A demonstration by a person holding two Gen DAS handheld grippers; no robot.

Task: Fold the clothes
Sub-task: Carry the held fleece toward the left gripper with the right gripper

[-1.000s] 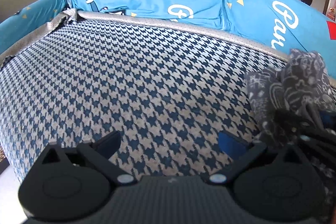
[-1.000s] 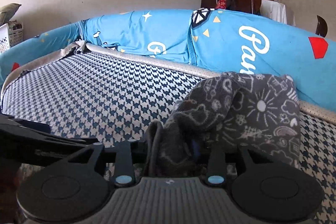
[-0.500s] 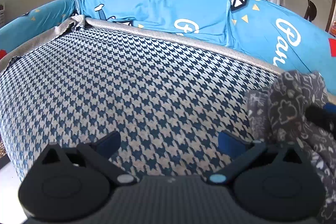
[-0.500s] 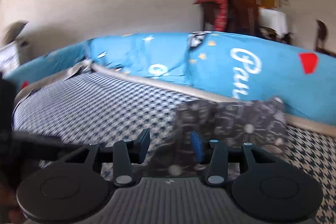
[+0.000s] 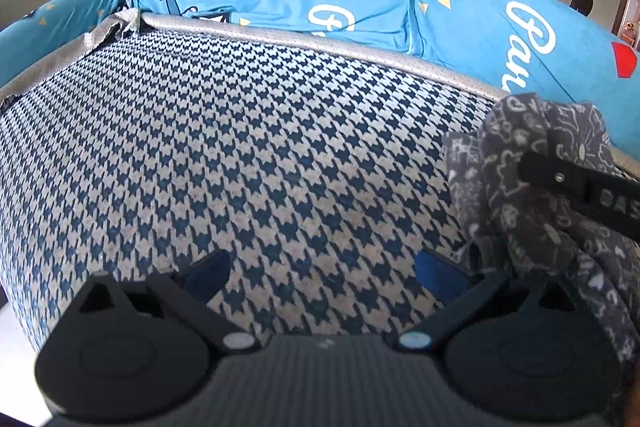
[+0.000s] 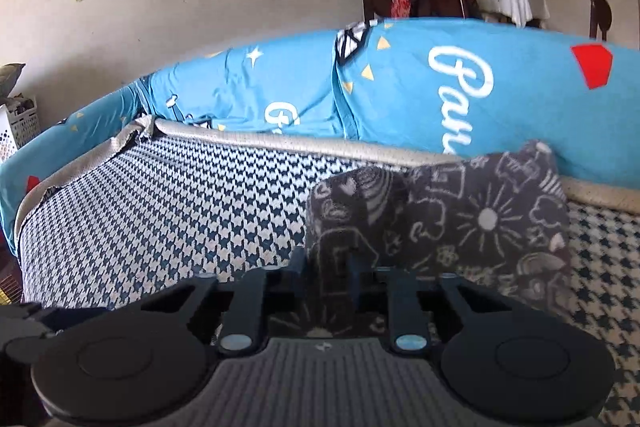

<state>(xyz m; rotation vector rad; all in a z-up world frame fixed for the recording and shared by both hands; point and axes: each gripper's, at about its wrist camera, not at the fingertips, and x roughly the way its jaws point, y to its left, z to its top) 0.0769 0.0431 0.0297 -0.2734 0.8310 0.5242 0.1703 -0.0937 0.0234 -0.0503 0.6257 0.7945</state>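
My right gripper [image 6: 326, 263] pinches a fold of the grey doodle-print garment [image 6: 472, 219], bunched on the houndstooth cushion [image 6: 180, 203] near the blue cover [image 6: 400, 87]; my left gripper [image 5: 320, 267] hangs spread wide, empty, beside the garment.

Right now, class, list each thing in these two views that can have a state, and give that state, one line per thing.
Left gripper: open, empty, above the houndstooth cover.
Right gripper: shut on the grey patterned garment.
Grey patterned garment: bunched, unfolded, one end lifted by the right gripper.
Houndstooth cover: spread flat.
Blue printed sheet: draped, creased.
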